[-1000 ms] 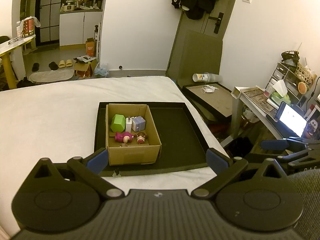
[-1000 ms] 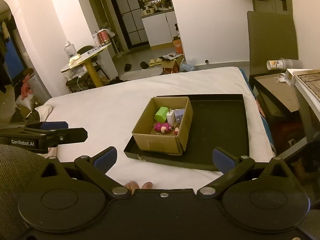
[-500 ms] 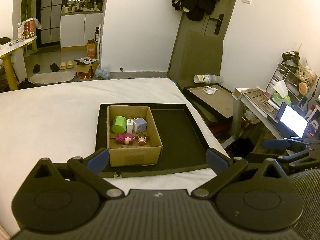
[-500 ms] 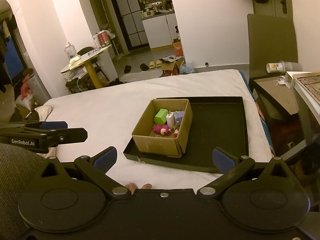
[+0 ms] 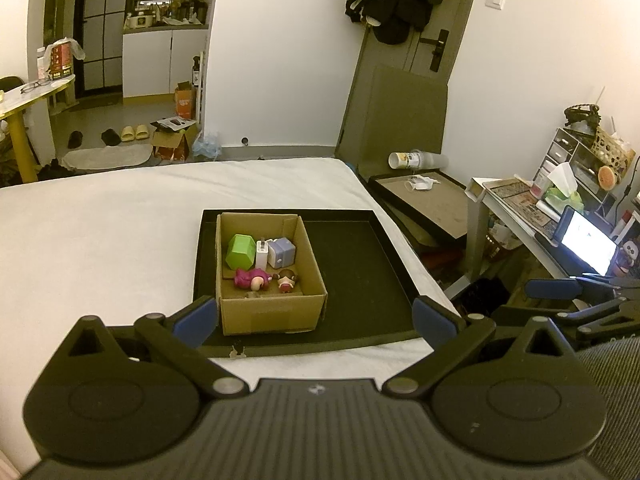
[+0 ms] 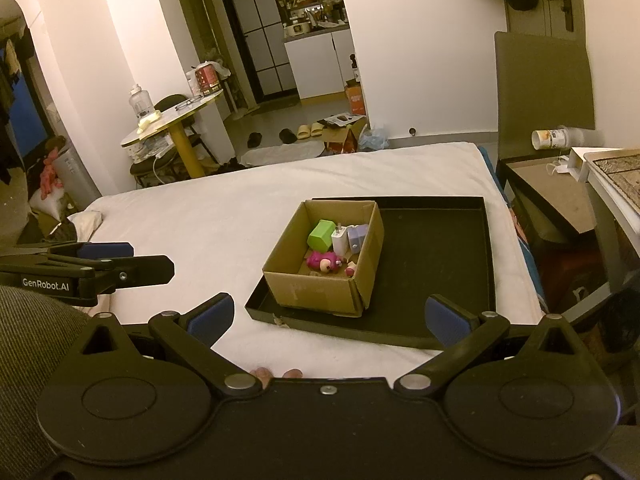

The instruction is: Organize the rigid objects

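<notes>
An open cardboard box (image 5: 272,316) stands in the left part of a black tray (image 5: 360,280) on the white bed. Inside lie a green block (image 5: 240,251), a white charger (image 5: 262,253), a lavender cube (image 5: 283,253), a magenta plush toy (image 5: 250,279) and a small doll (image 5: 286,280). My left gripper (image 5: 316,320) is open and empty, just short of the tray's near edge. My right gripper (image 6: 328,316) is also open and empty, facing the same box (image 6: 320,292) and tray (image 6: 432,256) from the right. The green block (image 6: 322,234) and magenta toy (image 6: 322,260) show there too.
White mattress (image 5: 100,240) spreads left of the tray. Right of the bed are a low framed board (image 5: 432,204) and a desk with a lit laptop (image 5: 588,240). A round table (image 6: 176,116) stands beyond the bed. Grey fabric (image 6: 32,328) of the person lies near left.
Both views have shifted slightly, so the box sits a little lower in the frames. Nothing has been taken hold of, and both grippers stay open.
</notes>
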`<state>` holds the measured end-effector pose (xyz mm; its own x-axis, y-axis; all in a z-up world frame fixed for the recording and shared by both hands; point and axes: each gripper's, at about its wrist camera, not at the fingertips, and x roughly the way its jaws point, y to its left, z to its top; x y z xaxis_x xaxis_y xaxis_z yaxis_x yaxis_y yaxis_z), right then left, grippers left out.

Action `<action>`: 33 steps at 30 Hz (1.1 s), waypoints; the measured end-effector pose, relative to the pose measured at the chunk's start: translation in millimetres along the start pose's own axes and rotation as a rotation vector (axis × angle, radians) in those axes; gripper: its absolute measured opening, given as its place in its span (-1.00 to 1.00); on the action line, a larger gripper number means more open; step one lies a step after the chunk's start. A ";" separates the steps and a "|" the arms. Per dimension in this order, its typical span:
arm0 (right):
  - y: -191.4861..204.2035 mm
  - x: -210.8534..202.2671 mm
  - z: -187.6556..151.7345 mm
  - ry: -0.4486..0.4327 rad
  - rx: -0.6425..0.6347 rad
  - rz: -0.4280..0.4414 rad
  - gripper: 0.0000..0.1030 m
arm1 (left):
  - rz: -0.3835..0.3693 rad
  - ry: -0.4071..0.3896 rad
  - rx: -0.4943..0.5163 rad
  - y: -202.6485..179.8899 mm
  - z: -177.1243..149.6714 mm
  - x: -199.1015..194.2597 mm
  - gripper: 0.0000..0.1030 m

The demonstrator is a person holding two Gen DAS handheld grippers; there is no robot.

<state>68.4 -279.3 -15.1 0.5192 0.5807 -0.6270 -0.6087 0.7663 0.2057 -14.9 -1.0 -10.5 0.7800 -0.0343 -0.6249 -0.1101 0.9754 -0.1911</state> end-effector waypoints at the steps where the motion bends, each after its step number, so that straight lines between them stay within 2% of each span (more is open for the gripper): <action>1: 0.1 0.0 -0.1 0.000 0.000 -0.001 1.00 | -0.001 0.001 0.000 0.0 0.0 0.0 1.00; 20: -0.2 0.3 0.4 0.001 0.002 0.002 1.00 | 0.000 -0.001 0.002 1.0 -0.1 -0.5 1.00; 33: 1.8 0.7 0.9 -0.002 0.001 -0.003 1.00 | 0.028 -0.026 -0.010 1.1 -2.6 -3.7 1.00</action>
<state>68.2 -277.2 -14.5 0.5221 0.5793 -0.6259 -0.6065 0.7682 0.2051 -19.5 -0.4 -10.3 0.7923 -0.0017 -0.6102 -0.1378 0.9737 -0.1816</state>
